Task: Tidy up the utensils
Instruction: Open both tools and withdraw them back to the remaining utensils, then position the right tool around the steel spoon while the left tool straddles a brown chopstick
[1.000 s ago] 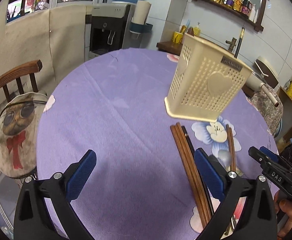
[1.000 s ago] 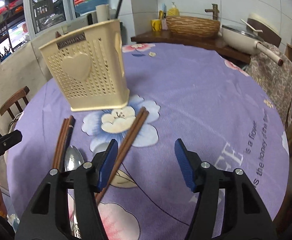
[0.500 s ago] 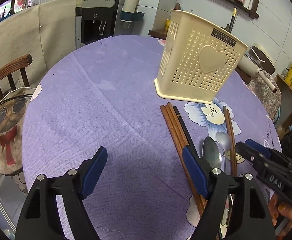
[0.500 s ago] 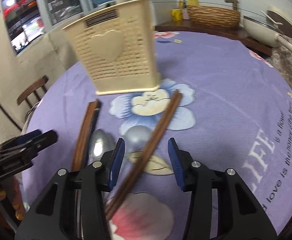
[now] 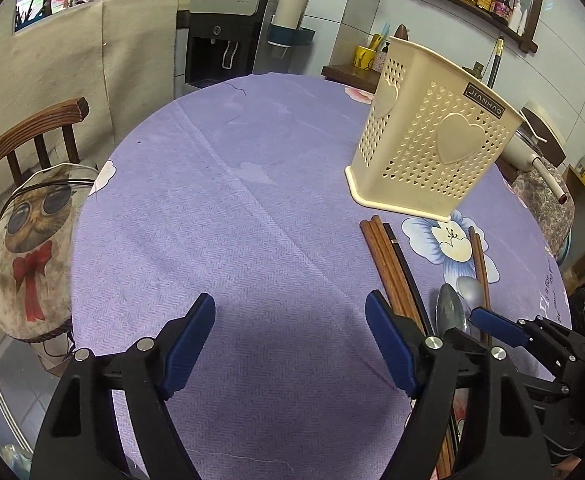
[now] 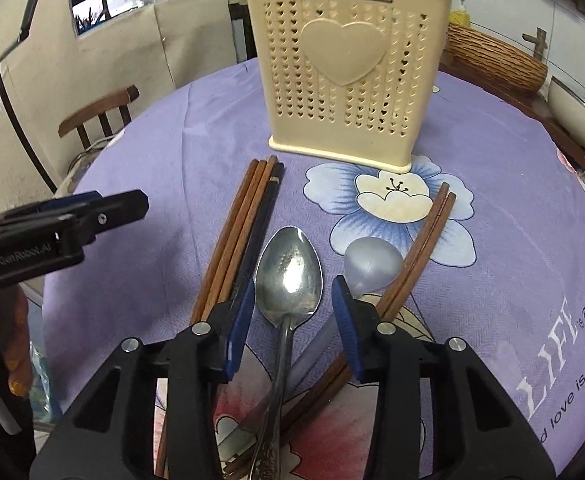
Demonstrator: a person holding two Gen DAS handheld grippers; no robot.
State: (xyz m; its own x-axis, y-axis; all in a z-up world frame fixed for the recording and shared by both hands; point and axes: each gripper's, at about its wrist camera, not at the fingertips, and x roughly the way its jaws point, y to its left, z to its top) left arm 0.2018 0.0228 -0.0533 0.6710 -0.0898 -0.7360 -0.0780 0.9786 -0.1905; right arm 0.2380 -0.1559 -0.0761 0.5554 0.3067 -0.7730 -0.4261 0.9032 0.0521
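Observation:
A cream perforated utensil holder (image 6: 348,76) with a heart stands upright on the purple tablecloth; it also shows in the left wrist view (image 5: 432,140). In front of it lie a metal spoon (image 6: 288,276), a pale plastic spoon (image 6: 372,264), a bundle of brown chopsticks with a black one (image 6: 244,236) and a second brown pair (image 6: 424,248). My right gripper (image 6: 290,320) is open, low over the metal spoon, a finger on each side of its bowl and neck. My left gripper (image 5: 290,340) is open and empty over bare cloth, left of the chopsticks (image 5: 392,268).
The round table (image 5: 232,220) has a wooden chair (image 5: 40,132) with a cat-print bag at its left edge. A counter with a basket (image 6: 492,56) and a pot (image 6: 576,108) stands behind the table. The left gripper shows at the left of the right wrist view (image 6: 64,224).
My right gripper has moved left and down from the brown chopstick pair to straddle the metal spoon. My left gripper has drifted a little; the holder looks nearer in the right view.

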